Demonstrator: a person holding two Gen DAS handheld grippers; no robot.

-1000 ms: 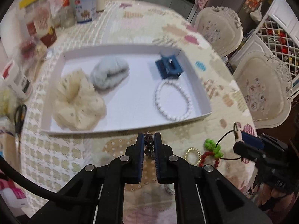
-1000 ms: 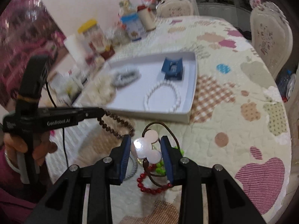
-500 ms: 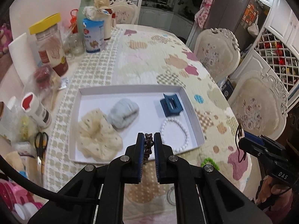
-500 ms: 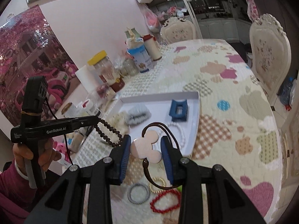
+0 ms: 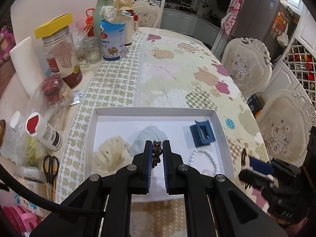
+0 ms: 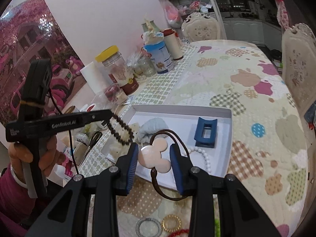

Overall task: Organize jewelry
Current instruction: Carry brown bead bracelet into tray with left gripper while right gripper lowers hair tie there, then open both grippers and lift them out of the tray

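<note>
1. Two grippers are each carrying a piece above the table: the left gripper (image 5: 157, 154), at lower centre of its own view, is pinching a dark bead bracelet (image 5: 157, 151) between nearly closed pads, and the strand is drooping from its tip at centre left of the right view (image 6: 120, 127).
2. The right gripper (image 6: 154, 156) is clamping a pale mouse-head hair tie (image 6: 154, 155) by the edges of its flat charm, with the brown elastic loop (image 6: 167, 179) hanging free below and behind.
3. Both pieces are hovering over the near edge of the white tray (image 5: 154, 111), which is filling the middle of each view.
4. Lying in the tray are a cream scrunchie (image 5: 112, 154), a pale blue scrunchie (image 5: 147, 136), a blue claw clip (image 5: 202, 135) and a white bead bracelet (image 5: 205, 158).
5. Waiting on the cloth at the bottom of the right view are a silver ring (image 6: 149, 227), a gold ring (image 6: 171, 223) and a red bead bracelet (image 6: 180, 233).
6. The bead strand is looking light and floppy, so it should swing and pool when released; gripping across one bead, as now, seems sound.
7. The charm is looking rigid and glossy, likely slippery between the pads; squeezing across its widest part is probably safer than catching the thin, stretchy elastic.
</note>
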